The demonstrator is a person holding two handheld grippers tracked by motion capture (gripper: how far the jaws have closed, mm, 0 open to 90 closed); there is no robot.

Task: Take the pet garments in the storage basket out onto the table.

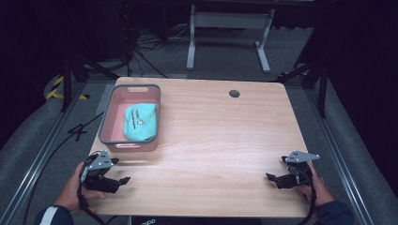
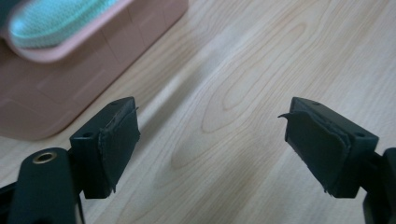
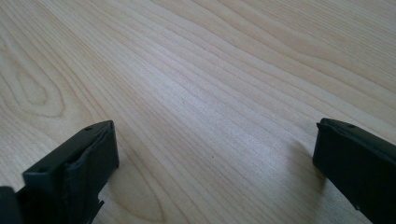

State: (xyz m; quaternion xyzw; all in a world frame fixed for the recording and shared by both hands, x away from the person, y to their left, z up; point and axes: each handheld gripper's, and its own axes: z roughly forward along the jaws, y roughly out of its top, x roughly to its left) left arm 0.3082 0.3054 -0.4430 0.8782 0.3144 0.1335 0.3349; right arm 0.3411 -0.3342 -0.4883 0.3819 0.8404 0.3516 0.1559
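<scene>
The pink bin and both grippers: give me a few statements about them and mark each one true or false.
1. The pink bin sits on the left half of the wooden table. True.
2. The turquoise cloth lies on the bare table beside the bin. False: it lies inside the bin.
3. The left gripper has its jaws apart with nothing between them. True.
4. The right gripper is clamped on the cloth. False: its jaws stand open over bare wood.
5. The left gripper is the one nearer the bin. True.
6. The bin is lifted off the table. False: it rests on the tabletop.
</scene>
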